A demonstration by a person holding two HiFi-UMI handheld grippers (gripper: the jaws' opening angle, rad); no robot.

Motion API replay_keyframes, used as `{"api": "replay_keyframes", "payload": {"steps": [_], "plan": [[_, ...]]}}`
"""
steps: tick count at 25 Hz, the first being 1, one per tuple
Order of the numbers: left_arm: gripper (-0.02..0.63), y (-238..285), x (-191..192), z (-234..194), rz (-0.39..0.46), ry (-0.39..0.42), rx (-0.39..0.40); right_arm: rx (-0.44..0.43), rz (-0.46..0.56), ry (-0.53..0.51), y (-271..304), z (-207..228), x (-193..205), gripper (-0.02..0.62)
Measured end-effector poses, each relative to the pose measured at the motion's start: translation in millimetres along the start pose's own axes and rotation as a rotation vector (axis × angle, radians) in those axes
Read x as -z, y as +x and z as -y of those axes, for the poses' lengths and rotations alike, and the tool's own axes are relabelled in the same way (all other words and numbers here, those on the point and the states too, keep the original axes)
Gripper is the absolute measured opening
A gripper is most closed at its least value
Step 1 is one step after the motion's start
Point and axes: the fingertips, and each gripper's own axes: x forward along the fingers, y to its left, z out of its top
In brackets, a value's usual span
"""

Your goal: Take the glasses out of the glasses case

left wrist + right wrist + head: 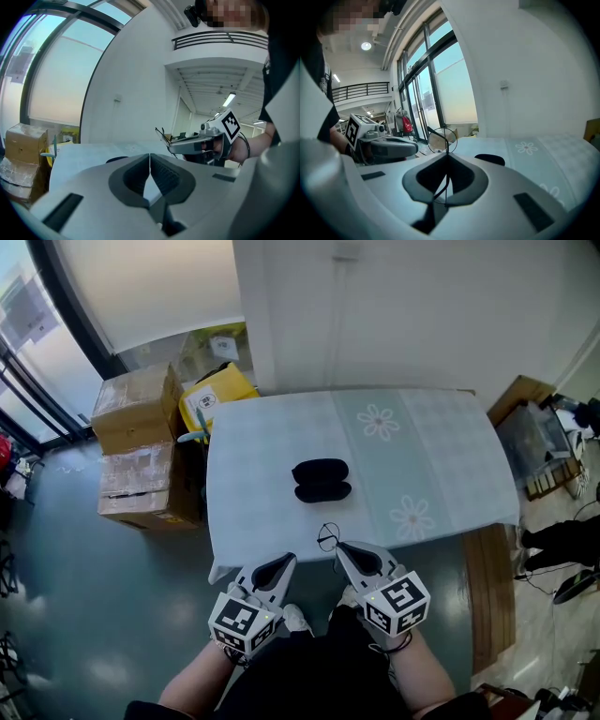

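Glasses (327,538) out, pinched in right tool (339,547), near side of open case (322,480); left tool (289,561) closed, empty. Removal looks done.

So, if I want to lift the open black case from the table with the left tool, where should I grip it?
Probably the near half of the case, across its narrow width, coming from above. It lies open and flat on the table with its long side facing you, so the left tool, once opened, could span that half.
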Motion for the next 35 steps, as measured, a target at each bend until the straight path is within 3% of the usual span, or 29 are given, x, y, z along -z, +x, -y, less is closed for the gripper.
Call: {"api": "replay_keyframes", "payload": {"steps": [35], "plan": [[0.031, -7.1, 9.6, 17.9, -0.007, 0.001, 0.018, 0.006, 0.011, 0.005, -20.6, -17.0, 12.0, 0.025]]}}
